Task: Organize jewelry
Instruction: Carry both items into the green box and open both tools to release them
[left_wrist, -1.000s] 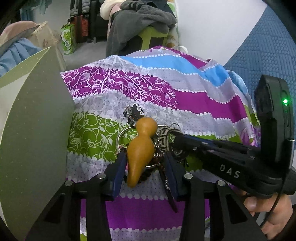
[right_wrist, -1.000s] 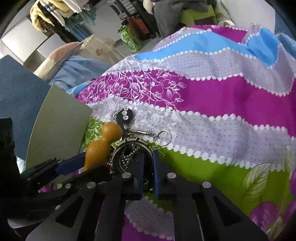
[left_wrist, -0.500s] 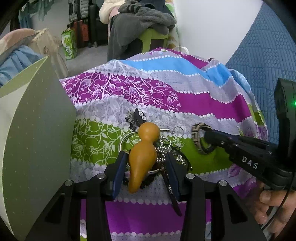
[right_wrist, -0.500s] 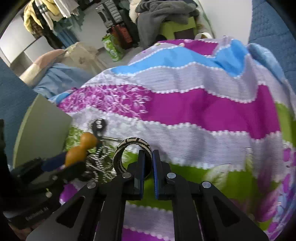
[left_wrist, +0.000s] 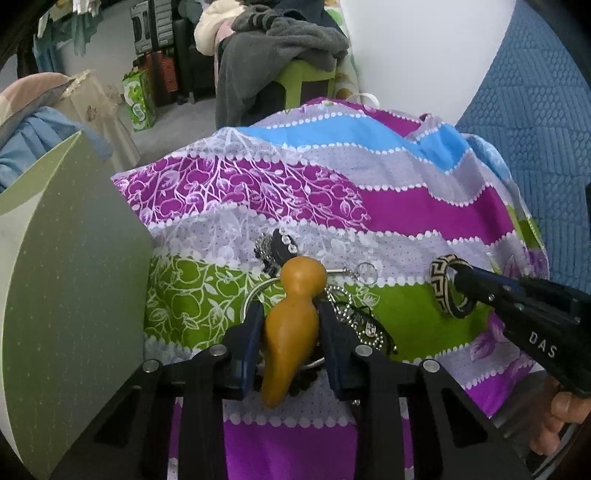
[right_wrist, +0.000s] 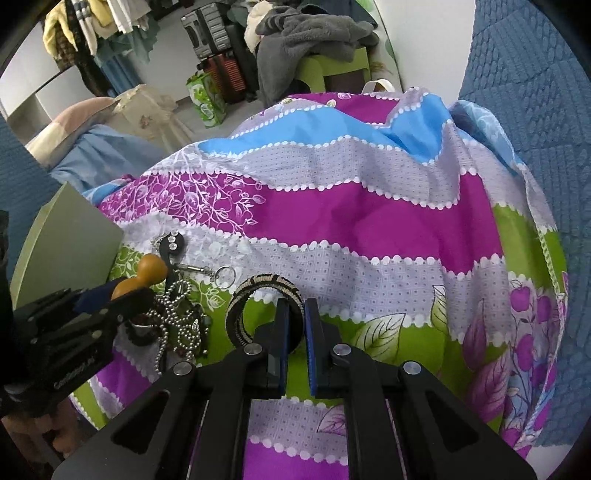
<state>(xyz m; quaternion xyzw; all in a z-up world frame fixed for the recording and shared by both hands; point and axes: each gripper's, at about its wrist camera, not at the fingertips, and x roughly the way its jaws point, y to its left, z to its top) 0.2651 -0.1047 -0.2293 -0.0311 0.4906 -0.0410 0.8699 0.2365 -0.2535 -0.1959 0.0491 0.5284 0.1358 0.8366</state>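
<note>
Woven black-and-cream bangle (right_wrist: 258, 291) sits clamped in the right gripper (right_wrist: 294, 332) jaws, right of the jewelry pile (left_wrist: 347, 314); left gripper (left_wrist: 290, 332) jaws, just narrowing, flank an orange gourd pendant (left_wrist: 295, 321) above the striped floral bedspread (right_wrist: 369, 221).

Cloth (left_wrist: 424, 218): wavy bands of magenta, sky blue, lilac with fine dots, lime green; white scalloped dot edging, white leaf-and-fruit print on the magenta and green. Gourd pendant (left_wrist: 291, 332): plain ochre-orange. Bangle (left_wrist: 445, 291): black and cream, Greek-key pattern. Ball chain (right_wrist: 177, 317): silver. Box (left_wrist: 70, 280): pale sage green, tiny light dots. Quilted cover (left_wrist: 532, 122): blue. Left gripper (left_wrist: 290, 347) and right gripper (right_wrist: 294, 332): black bodies, blue pads.
</note>
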